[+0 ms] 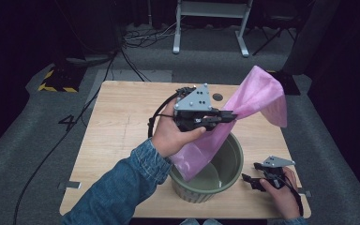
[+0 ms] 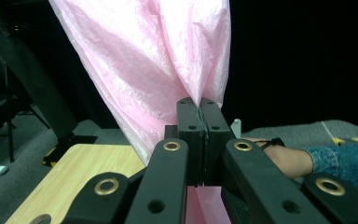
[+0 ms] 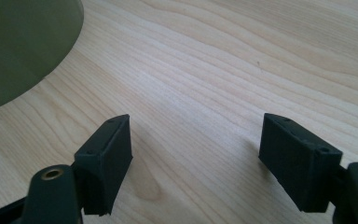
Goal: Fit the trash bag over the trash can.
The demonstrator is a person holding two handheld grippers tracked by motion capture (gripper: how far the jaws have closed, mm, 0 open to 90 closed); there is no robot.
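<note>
The left tongs (image 1: 228, 115) are squeezed tight on a pink plastic bag (image 1: 243, 112), pinching a bunched bit so it won't slip. The bag hangs with its bottom end down inside the green bin (image 1: 232, 171), likely so it can line the bin. The right tongs (image 1: 249, 181) sit wide open and hold nothing, resting low on the wooden table (image 1: 122, 122) beside the bin, ready to help.

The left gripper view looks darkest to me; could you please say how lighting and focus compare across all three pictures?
Left gripper view: the thin pink plastic bag is brightly lit against black, and the nearest claw arms look soft. Right gripper view: the pale wooden table is evenly lit, with faint shadows. High view: the table is lit, its surroundings dim.
</note>
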